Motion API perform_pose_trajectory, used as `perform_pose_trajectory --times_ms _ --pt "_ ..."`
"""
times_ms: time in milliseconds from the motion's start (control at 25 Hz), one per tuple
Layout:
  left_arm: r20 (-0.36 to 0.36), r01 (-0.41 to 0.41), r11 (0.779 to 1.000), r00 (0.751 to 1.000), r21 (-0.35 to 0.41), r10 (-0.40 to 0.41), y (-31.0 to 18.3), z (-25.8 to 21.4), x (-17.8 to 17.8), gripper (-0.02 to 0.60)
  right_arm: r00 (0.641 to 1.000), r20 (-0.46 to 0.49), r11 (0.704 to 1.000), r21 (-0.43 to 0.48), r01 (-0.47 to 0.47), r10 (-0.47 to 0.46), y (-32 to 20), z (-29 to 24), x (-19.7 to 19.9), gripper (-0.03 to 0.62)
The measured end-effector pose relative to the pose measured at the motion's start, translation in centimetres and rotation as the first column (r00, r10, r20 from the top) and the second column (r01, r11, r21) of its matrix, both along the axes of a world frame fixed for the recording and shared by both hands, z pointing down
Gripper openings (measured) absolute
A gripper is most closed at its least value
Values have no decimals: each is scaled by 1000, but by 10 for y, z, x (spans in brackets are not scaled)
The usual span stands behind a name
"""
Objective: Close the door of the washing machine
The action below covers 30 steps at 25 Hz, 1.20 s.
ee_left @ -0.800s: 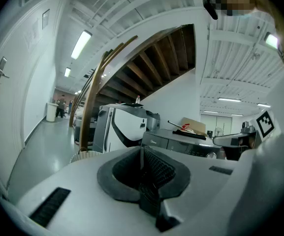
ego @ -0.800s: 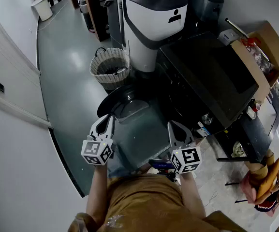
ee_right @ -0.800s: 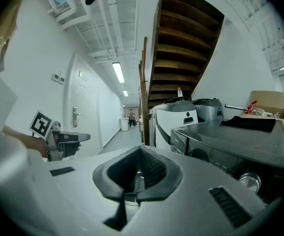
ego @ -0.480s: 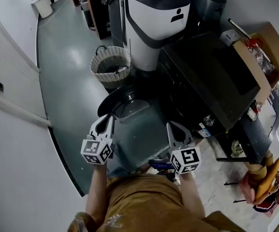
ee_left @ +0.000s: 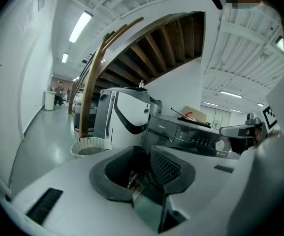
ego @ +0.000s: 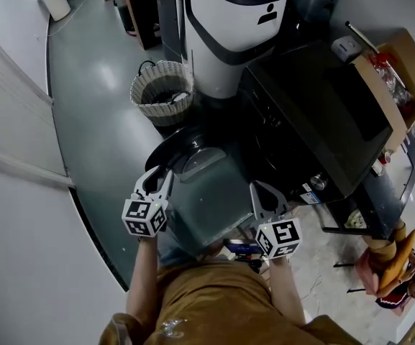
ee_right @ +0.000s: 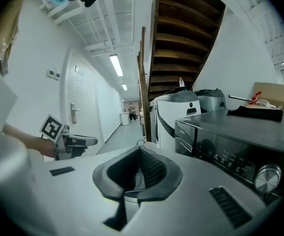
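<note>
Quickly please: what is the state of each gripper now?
Left gripper: jaws partly apart at the door; whether it grips cannot be told.
Right gripper: closed, holding nothing.

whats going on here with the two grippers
A person faces a dark washing machine whose round door hangs open. The left hand-held gripper, jaws apart and empty, hovers near the door's edge; the right hand-held gripper is held beside it, touching nothing. The door is not closed yet.
</note>
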<state>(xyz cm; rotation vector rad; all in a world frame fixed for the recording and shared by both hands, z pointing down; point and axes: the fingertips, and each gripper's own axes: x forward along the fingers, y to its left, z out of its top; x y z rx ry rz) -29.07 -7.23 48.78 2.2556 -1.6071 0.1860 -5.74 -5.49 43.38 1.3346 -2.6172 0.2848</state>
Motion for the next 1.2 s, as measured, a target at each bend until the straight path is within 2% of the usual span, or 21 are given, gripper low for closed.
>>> perform_pose_trajectory --times_ms 320,440,600,880,1200 --pt "63 -46 995 997 -88 51 -42 46 -29 149 999 -41 998 -60 -30 27 -20 25 -24 13" --pt "52 -45 993 997 -111 51 -58 59 -40 181 998 -52 996 -76 -43 39 -28 32 -31 13" --pt "47 -52 986 997 -161 60 -76 83 -53 192 996 -64 993 -98 -69 63 -38 43 -37 13" --pt "98 -108 965 986 -238 134 -102 122 -68 204 991 -84 984 -140 -112 101 -51 62 -44 13" --pt "112 -182 933 968 -311 226 -124 159 -65 215 988 -106 975 -180 -131 114 -57 77 -51 14"
